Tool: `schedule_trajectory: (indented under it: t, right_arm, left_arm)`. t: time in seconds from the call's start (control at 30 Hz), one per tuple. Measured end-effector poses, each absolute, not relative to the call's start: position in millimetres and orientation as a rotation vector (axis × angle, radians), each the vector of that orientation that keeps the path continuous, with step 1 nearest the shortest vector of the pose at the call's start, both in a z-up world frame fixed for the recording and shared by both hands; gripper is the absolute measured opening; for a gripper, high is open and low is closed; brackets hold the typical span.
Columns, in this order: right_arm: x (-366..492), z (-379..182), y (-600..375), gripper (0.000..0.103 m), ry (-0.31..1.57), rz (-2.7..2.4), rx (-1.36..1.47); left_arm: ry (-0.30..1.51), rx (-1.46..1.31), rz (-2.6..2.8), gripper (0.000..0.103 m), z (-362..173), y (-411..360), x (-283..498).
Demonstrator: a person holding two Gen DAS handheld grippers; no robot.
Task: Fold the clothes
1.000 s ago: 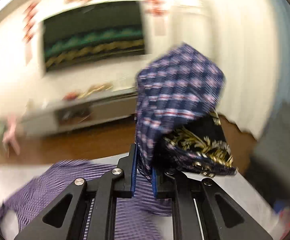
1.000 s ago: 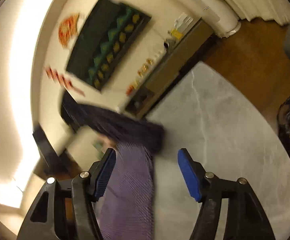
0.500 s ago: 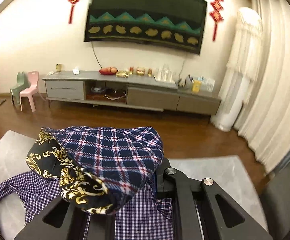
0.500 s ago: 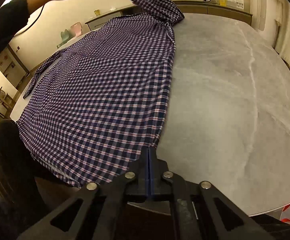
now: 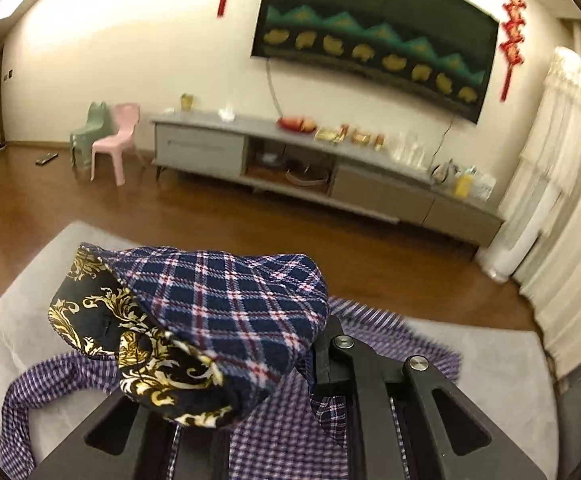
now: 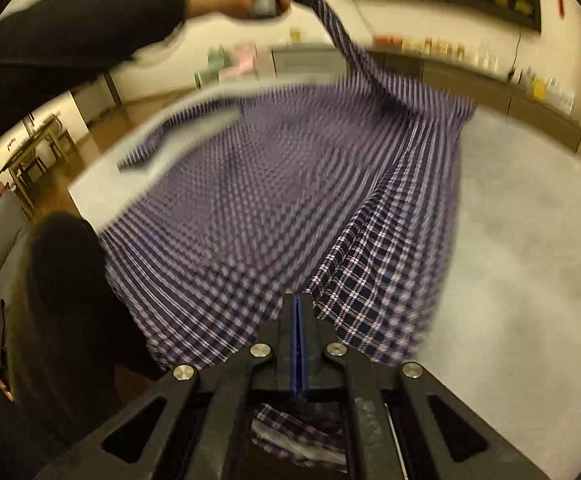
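Both hand-held grippers, left point(image 5: 250, 360) and right point(image 6: 297, 320), are clamping the shirt point(image 6: 270, 200), now lifting its right edge off the counter point(image 6: 510, 240).

A home living room: wall television point(image 5: 374, 36), media console point(image 5: 322, 168), curtains point(image 5: 570, 200).

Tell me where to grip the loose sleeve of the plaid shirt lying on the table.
Take the sleeve at its free end, coming from the table's open left edge. In the left wrist view it trails flat and away from the shirt body, with bare tabletop beside it. Both grippers currently look shut on the shirt.
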State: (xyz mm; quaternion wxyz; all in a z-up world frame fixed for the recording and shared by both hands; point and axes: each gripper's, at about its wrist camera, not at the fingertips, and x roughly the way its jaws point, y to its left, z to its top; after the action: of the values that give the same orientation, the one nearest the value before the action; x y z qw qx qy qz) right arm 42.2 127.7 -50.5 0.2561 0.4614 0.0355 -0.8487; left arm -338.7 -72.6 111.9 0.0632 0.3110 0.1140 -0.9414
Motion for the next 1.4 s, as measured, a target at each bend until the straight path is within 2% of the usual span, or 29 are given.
schedule_trajectory:
  t: [0.07,0.2,0.33,0.47,0.63,0.8,0.97,1.07,1.27,1.4]
  right_arm:
    - [39,-69,122,0.008,0.070,-2.223,1.340]
    - [43,-53,154,0.020,-0.045,-2.216,1.297]
    - [21,-31,204,0.023,-0.184,-2.257,1.279]
    - [-22,-7,230,0.023,-0.102,-2.351,1.293]
    - [-119,12,247,0.023,-0.030,-2.426,1.302]
    - [-253,5,239,0.023,0.144,-2.577,1.288]
    - [-378,-31,236,0.023,-0.003,-2.597,1.368]
    - [-424,-65,235,0.023,-0.038,-2.577,1.458]
    - [-451,-58,234,0.023,0.056,-2.608,1.487]
    - [-371,-18,234,0.023,-0.005,-2.596,1.383]
  left_arm:
    - [0.359,0.872,-2.810,0.012,103,-78,-329]
    - [0.463,0.731,-2.765,0.012,95,-97,-294]
    - [0.494,0.788,-2.753,0.013,73,-120,-274]
    - [0.499,0.815,-2.701,0.013,47,-147,-248]
    - [0.512,0.976,-2.765,0.014,12,-150,-250]
    - [0.518,1.044,-2.751,0.016,5,-143,-268]
    - [0.456,0.958,-2.759,0.016,22,-143,-259]
    - [0.474,1.019,-2.686,0.016,15,-148,-257]
    - [0.485,1.122,-2.647,0.016,-3,-152,-265]
    - [0.506,1.121,-2.707,0.016,5,-148,-265]
